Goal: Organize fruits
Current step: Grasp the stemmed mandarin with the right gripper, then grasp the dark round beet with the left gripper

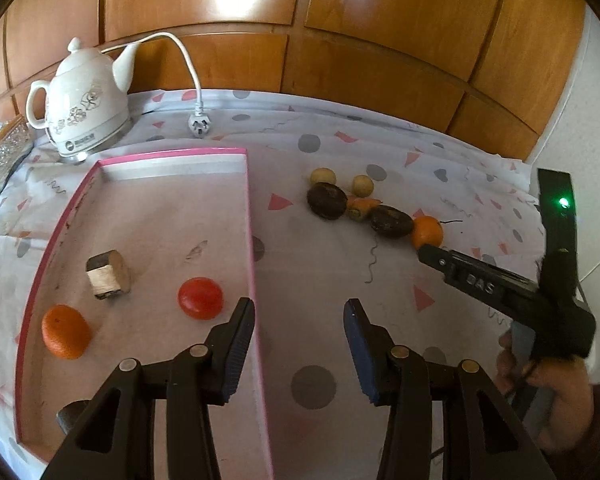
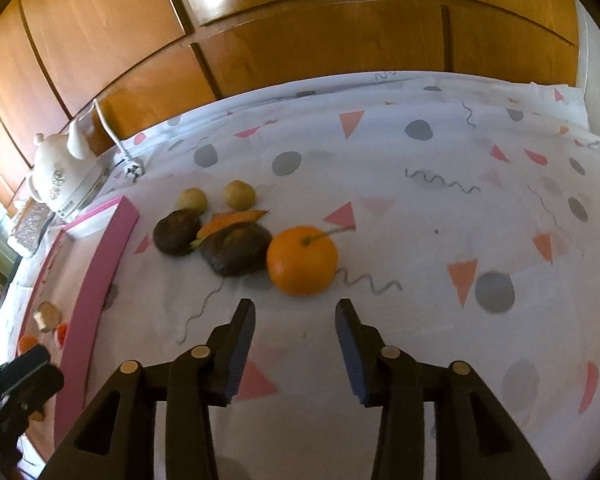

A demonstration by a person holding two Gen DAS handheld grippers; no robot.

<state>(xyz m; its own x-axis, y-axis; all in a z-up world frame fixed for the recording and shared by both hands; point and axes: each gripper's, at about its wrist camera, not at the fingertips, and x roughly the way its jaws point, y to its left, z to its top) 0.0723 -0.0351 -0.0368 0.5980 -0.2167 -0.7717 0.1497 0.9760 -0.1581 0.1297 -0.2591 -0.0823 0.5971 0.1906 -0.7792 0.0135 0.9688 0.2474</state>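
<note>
Orange fruit point(image 2: 302, 261) lies just ahead of the empty, parted right gripper point(image 2: 295, 322); left gripper point(image 1: 299, 322), likewise parted, perhaps straddles the pink tray wall point(image 1: 253, 264).

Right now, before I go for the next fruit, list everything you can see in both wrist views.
tray: one, pink rim, left on the cloth
orange in tray: one, orange, near left corner
tomato: one, red, in tray by its right wall
cut chunk: one, brown and pale, in tray
loose orange: one, orange, on cloth ahead of right gripper
dark fruits: two, brown, left of loose orange
carrot: one, orange, between the dark fruits
small round fruits: two, tan, behind the pile
kettle: one, white, far left
tablecloth: one, white, patterned
left gripper: open, empty
right gripper: open, empty
hand: one, on right gripper's handle
</note>
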